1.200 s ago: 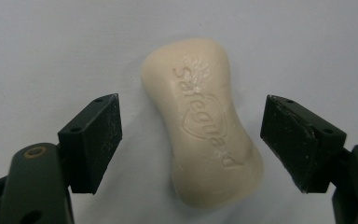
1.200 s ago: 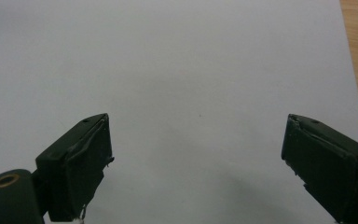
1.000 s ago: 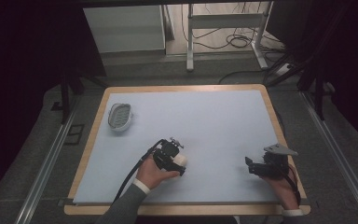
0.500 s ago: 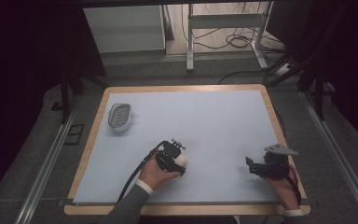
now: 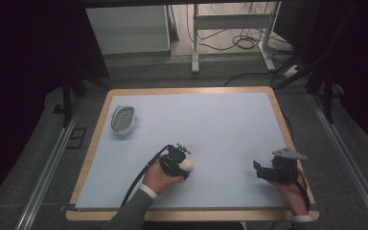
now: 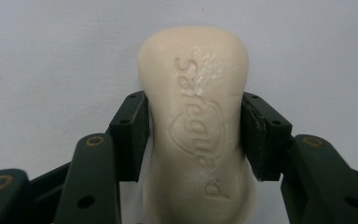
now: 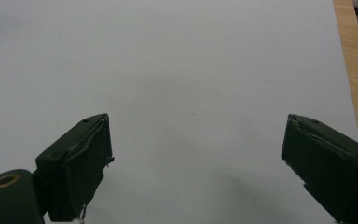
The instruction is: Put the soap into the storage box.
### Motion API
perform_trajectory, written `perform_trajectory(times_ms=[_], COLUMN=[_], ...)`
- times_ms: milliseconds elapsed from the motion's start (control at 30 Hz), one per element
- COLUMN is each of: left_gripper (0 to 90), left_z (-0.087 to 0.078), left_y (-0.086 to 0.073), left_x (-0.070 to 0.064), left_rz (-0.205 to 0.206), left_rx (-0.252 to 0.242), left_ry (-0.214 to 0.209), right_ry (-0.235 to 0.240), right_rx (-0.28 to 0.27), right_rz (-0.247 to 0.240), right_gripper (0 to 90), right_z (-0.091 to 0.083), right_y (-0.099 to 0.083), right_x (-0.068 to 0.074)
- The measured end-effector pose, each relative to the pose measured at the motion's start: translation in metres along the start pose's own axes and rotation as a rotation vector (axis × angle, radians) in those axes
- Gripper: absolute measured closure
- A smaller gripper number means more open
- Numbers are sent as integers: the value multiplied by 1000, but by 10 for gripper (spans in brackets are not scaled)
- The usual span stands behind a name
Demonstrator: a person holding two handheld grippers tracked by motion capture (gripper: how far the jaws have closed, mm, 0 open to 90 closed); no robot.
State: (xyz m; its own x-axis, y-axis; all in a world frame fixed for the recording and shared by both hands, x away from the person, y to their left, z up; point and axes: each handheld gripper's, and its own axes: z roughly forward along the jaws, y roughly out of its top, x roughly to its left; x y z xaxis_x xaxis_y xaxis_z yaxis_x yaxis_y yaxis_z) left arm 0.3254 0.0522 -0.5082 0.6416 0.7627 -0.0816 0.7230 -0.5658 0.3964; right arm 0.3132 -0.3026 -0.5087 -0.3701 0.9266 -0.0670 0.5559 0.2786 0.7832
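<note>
Cream soap bar [image 6: 196,126] sits clamped between left fingers [image 6: 129,135].

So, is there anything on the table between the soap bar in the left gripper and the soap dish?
Nothing visible. The left gripper is shut on the soap bar, and only bare table lies between it and the soap dish.

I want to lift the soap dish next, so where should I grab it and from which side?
Grip the soap dish across its narrow width, on the long side rims, coming straight down from above. It lies flat and open side up, an oval, so the short span probably suits the free right gripper best.
</note>
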Motion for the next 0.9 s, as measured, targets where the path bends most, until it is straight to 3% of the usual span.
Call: perform_trajectory(times_ms=[367, 667, 900], left_gripper=[481, 486, 489], left_z=[-4, -17, -7], left_y=[0, -3, -6], left_x=[9, 20, 20], left_rz=[33, 16, 15], left_rx=[15, -21, -13], left_ry=[-25, -28, -24], right_ry=[-12, -20, -19], right_rx=[-2, -10, -6], right_rz=[6, 10, 4], right_gripper=[85, 85, 85], right_z=[-1, -1, 0], right_y=[0, 0, 0], right_x=[-2, -3, -2])
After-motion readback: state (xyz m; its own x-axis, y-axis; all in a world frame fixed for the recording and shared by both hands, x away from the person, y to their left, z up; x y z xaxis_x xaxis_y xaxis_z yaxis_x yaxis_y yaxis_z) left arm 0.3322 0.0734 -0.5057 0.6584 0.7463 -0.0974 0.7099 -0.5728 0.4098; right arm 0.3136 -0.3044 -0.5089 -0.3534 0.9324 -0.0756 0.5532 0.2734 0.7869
